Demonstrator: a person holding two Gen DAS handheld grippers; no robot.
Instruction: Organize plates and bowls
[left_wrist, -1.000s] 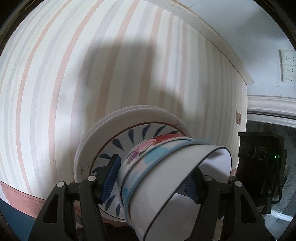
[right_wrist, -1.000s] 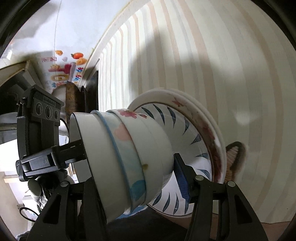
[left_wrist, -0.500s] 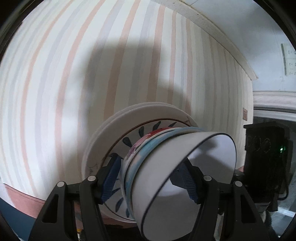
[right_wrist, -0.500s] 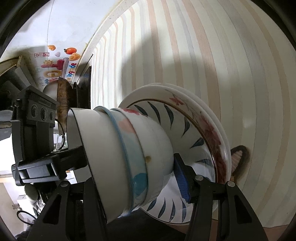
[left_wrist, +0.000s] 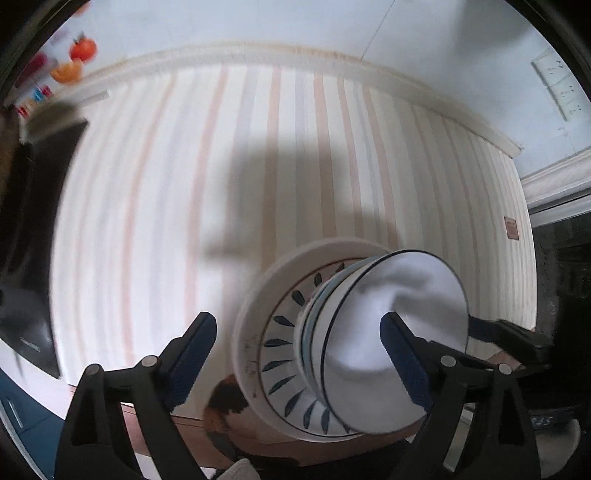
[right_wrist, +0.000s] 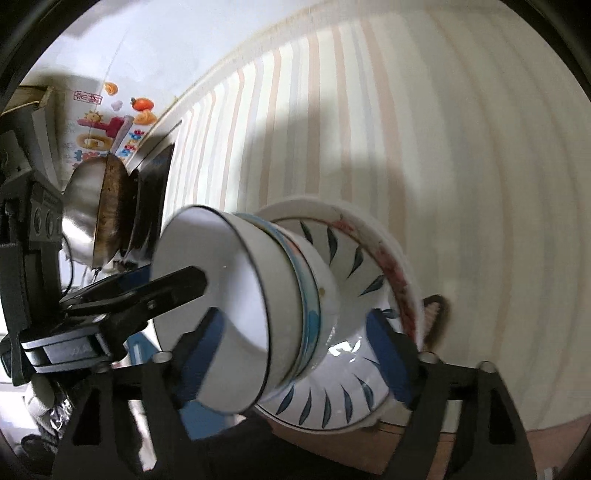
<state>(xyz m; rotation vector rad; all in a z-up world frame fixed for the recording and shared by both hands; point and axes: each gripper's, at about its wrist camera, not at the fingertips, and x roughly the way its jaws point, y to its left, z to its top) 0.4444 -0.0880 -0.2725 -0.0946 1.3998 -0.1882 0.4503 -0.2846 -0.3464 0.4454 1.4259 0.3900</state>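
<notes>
Both jaws spread wide, pads clear of the crockery.

Left gripper (left_wrist: 299, 354) and right gripper (right_wrist: 295, 354) have just been opening around the nested bowls (right_wrist: 258, 302), which sit on stacked plates (right_wrist: 354, 354) upon the striped tablecloth (right_wrist: 461, 166).

bowls (right_wrist: 258, 302) nested – stacked on plates (right_wrist: 369, 273) | plates on tablecloth (right_wrist: 443, 147)
</notes>
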